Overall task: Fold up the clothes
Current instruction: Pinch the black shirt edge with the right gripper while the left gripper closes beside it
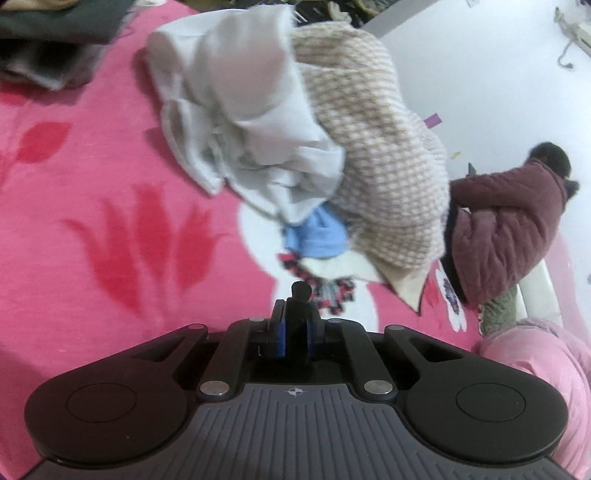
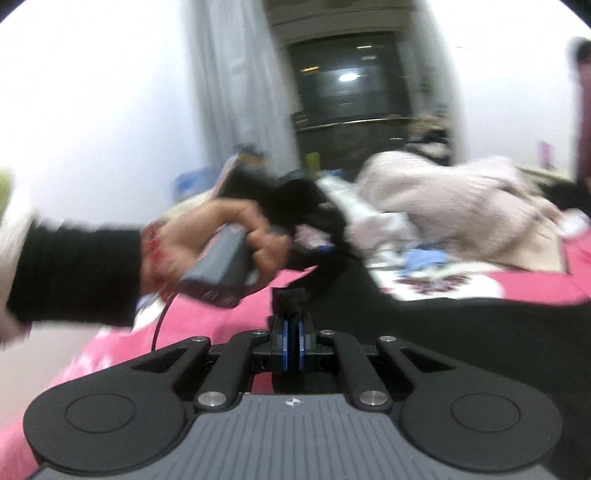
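Both grippers are clamping a black garment point(image 2: 424, 325): left gripper point(image 1: 295, 295) at lower centre, right gripper point(image 2: 291, 299) likewise. Lifting evenly should be keeping it taut.

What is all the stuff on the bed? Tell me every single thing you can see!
pink blanket with red leaf shapes: one, covers the bed.
white thin cloth: one, crumpled, mid-bed.
beige-and-white checked knit garment: one, beside and partly over the white cloth.
small light-blue cloth: one, peeking from under the heap.
dark folded clothes: a stack, count unclear, far left corner.
person in a maroon padded jacket: one, at the bed's right edge.
black garment: one, stretched between both grippers.
left hand: one, black sleeve, holding the left gripper's grey handle.
left gripper: shut on black fabric.
right gripper: shut on black fabric.
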